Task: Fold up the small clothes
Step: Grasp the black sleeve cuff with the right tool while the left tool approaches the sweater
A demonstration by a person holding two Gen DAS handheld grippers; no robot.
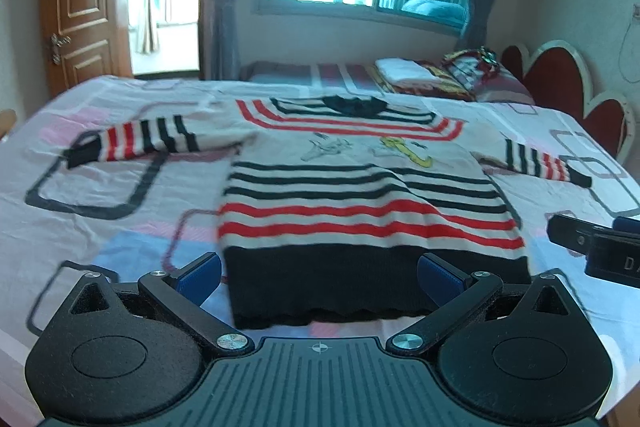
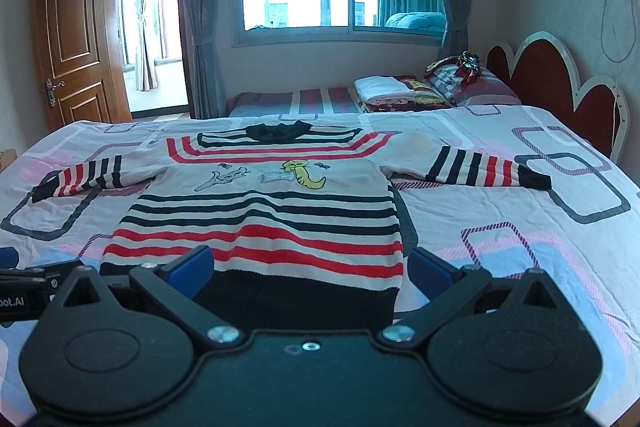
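Observation:
A small striped sweater [image 1: 360, 195], white with red and black bands and a black hem, lies flat on the bed with both sleeves spread out; it also shows in the right wrist view [image 2: 264, 215]. My left gripper [image 1: 320, 275] is open and empty, its blue pads either side of the black hem's near edge. My right gripper [image 2: 310, 269] is open and empty, just in front of the hem's right part. The right gripper shows at the right edge of the left wrist view [image 1: 600, 247]; the left gripper shows at the left edge of the right wrist view [image 2: 24, 283].
The bed sheet [image 2: 520, 227] is pink and white with square outlines. Beyond it lies a second bed [image 2: 320, 99] with folded linen [image 2: 384, 87] and pillows. A red headboard [image 2: 560, 83] stands at right; a wooden door [image 2: 72, 39] at left.

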